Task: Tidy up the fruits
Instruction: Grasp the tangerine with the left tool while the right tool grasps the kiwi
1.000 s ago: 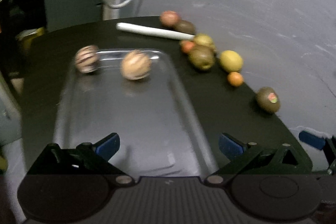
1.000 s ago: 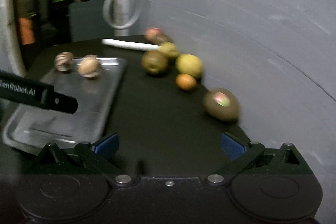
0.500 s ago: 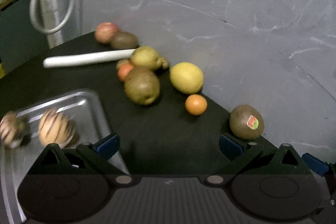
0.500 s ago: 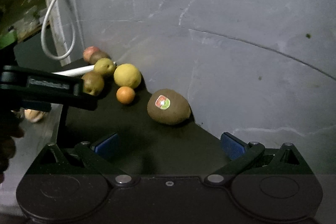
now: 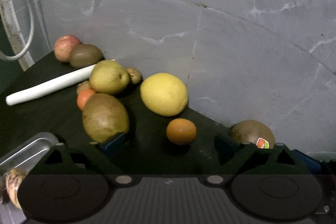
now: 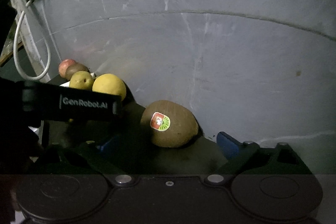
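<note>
My left gripper is open and empty, with a small orange just ahead between its fingers. A brown kiwi touches its left fingertip. A yellow lemon, a green pear, another orange, a red apple and a far kiwi lie beyond. My right gripper is open around a stickered kiwi, also in the left wrist view. The left gripper's body crosses the right wrist view. The metal tray holds a striped fruit.
A white stick lies on the black table behind the fruit. A grey wall rises right behind the fruit. A white cable hangs at the far left. The table edge runs close to the stickered kiwi.
Both grippers swung right, away from the tray, and moved closer to the fruit. The small orange now lies between the left fingers, and the stickered kiwi between the right fingers.
</note>
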Action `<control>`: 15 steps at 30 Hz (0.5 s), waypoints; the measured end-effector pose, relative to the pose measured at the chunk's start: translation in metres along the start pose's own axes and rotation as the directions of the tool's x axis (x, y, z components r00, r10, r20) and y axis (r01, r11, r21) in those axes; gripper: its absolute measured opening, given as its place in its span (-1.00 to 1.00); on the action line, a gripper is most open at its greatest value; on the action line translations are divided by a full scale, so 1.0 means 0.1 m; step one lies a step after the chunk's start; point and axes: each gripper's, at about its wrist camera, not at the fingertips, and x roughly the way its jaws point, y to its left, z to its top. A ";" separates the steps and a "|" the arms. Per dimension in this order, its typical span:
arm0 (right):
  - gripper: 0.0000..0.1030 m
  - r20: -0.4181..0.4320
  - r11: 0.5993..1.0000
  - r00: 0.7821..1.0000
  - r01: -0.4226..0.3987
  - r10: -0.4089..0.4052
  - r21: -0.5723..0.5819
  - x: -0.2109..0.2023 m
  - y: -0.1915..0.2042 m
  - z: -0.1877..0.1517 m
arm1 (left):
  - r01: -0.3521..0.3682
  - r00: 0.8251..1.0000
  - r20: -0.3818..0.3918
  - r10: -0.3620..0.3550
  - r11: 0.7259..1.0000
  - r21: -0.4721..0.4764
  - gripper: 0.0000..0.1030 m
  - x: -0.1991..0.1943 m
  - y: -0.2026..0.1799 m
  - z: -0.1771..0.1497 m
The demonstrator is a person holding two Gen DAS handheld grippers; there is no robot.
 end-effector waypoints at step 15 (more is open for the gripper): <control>0.56 -0.012 0.997 1.000 0.019 -0.018 0.081 0.34 0.06 0.08 | 0.064 0.997 -0.038 -0.063 0.998 0.008 0.11 0.32 0.04 0.08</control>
